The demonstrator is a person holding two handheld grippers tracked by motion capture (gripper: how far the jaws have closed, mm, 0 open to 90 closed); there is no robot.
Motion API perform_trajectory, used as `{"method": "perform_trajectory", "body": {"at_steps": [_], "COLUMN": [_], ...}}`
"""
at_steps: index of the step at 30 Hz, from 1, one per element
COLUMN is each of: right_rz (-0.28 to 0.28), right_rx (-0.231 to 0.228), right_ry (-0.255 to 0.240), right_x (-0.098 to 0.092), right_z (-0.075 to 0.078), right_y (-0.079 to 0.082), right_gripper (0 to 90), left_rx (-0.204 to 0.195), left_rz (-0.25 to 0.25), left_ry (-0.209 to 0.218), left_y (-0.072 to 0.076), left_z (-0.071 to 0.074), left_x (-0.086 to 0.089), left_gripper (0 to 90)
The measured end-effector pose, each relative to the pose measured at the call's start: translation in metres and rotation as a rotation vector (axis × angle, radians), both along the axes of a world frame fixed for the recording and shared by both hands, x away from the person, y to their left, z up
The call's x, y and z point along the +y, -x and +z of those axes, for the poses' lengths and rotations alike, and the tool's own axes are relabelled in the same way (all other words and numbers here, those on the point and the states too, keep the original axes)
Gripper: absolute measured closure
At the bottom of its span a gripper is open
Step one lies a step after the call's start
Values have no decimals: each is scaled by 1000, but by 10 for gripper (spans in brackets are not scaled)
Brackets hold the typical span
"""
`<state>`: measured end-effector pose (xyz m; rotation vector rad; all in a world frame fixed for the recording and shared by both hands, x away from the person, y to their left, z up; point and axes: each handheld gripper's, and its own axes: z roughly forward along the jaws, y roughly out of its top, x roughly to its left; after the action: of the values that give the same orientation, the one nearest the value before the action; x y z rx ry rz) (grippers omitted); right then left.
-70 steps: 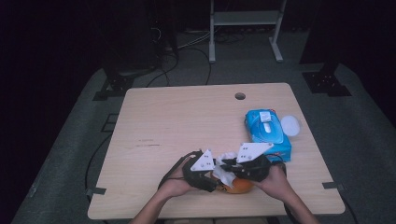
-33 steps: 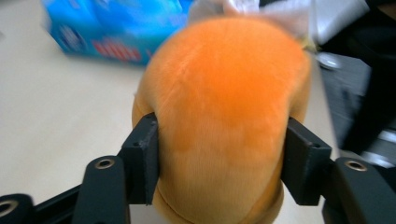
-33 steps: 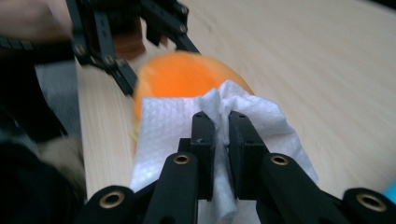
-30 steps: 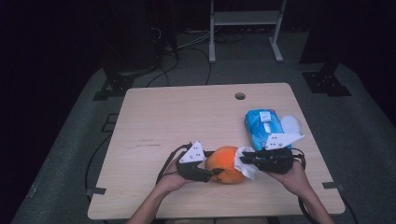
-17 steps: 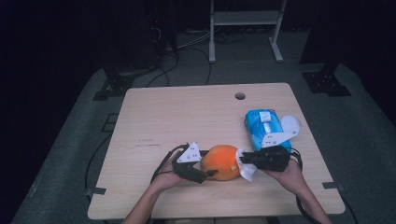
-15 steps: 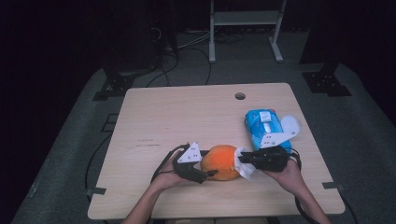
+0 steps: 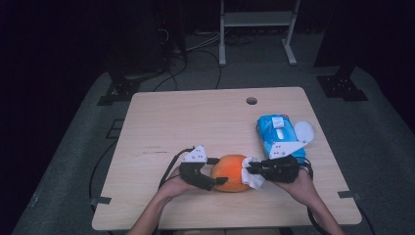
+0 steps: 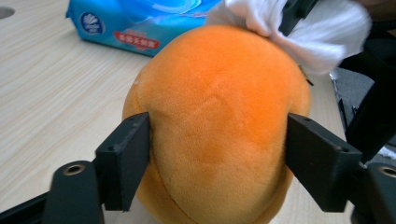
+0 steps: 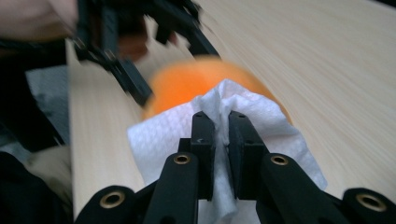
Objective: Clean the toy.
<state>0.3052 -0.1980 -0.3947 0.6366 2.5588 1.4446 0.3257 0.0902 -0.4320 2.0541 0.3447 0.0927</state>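
- While both hands rest at the near edge, the wooden worktop (image 7: 195, 117) is the largest thing, with a small round hole (image 7: 251, 101) near its far edge.
- On the right side of the worktop lies a blue pack of wipes (image 7: 277, 134), its white lid flipped open to the right.
- Near the middle of the near edge sits the orange plush ball (image 7: 231, 172), between the two grippers and left of the pack.
- From the left comes the left gripper (image 7: 215, 180); its fingers (image 8: 125, 158) have just been opening and now stand at medium width on either side of the ball. In the left gripper view the left finger lies against the plush, while at the right one I cannot tell if it touches.
- From the right comes the right gripper (image 7: 250, 170); its fingers (image 9: 203, 140) are narrow and pinch a white wipe (image 9: 261, 126), which lies against the right side of the ball.
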Motion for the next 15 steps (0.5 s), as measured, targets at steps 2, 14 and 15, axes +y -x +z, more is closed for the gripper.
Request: {"method": "perform_trajectory", "body": {"at_steps": [2, 14, 15], "right_rz": [18, -10, 3], "right_rx": [-29, -14, -10], "right_ry": [5, 56, 55], "right_x": [11, 0, 0], "right_z": [4, -8, -9], "right_y": [3, 0, 1], "right_gripper": [806, 807, 804], "left_rx": [-33, 55, 86], "left_rz": [-21, -26, -13], "left_ry": [-33, 30, 50], "left_y": [5, -1, -3], "left_z": [1, 1, 1], "left_x": [-5, 2, 4], "left_gripper": [268, 153, 123]}}
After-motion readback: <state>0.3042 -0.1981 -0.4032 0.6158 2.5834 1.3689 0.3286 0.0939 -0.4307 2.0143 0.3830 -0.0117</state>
